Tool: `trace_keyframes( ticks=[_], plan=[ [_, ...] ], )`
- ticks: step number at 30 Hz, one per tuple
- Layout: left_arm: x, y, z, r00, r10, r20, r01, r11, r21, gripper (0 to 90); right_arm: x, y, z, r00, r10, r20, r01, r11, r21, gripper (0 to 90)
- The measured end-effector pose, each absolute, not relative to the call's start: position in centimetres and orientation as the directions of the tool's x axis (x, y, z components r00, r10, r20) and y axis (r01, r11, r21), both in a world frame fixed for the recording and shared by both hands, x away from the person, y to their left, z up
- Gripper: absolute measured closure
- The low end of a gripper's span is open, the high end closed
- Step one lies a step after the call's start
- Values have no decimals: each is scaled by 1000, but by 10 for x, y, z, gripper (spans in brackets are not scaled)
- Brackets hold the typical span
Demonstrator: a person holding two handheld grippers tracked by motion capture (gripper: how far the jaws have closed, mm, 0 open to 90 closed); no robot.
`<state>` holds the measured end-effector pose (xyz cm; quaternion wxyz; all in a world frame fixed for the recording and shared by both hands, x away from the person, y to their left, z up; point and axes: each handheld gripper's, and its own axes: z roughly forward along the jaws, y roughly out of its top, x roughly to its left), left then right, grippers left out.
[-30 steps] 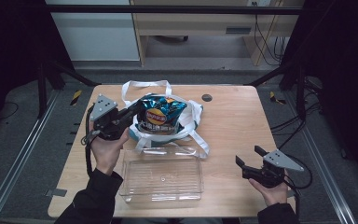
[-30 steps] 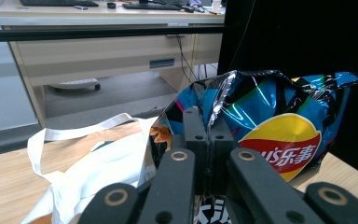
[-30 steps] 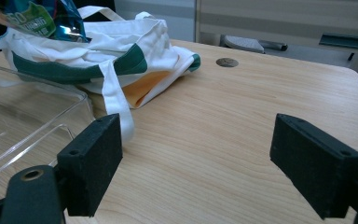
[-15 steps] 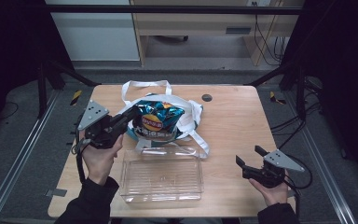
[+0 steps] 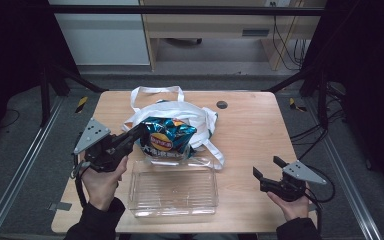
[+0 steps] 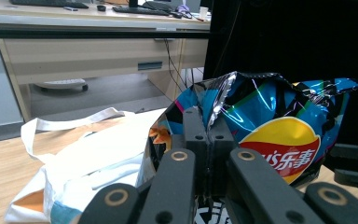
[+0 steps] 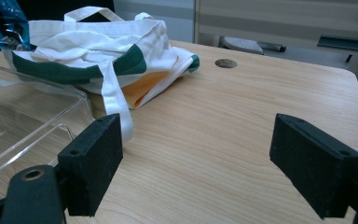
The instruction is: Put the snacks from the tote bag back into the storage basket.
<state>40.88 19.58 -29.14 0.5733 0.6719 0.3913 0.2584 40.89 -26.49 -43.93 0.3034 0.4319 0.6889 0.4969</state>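
Desk (image 5: 250, 130): wooden, carries everything.
Tote (image 5: 200, 117): white cloth with green trim, lying at the desk's far middle.
Tray (image 5: 174, 189): clear plastic, just in front of the tote.
Chip bag (image 5: 167, 140): blue, held up over the tote's near edge, above the tray's far rim.
Left tongs (image 5: 141, 131): clamped on the chip bag's crimped end.
Right tongs (image 5: 265, 171): jaws wide apart, nothing between them, low over the desk's near right.

Light wooden desk (image 5: 250, 135), rounded corners. White cloth tote bag (image 5: 200, 117) lies at centre, handles toward 12 o'clock. Clear plastic tray (image 5: 172, 192) at 6 o'clock, just beside the bag. Small dark grommet (image 5: 222, 104) at 1 o'clock.
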Motion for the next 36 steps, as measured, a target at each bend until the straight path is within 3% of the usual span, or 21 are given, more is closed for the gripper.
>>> trace_keyframes(
  ticks=[16, 36],
  plan=[
    [387, 192, -316, 577, 811, -99, 269, -74, 960, 900, 408, -265, -439, -445, 895, 9, 292, 136, 947, 172],
    [394, 183, -355, 577, 808, -120, 372, -129, 919, 900, 408, -266, -442, -445, 896, 8, 301, 142, 943, 173]
  ],
)
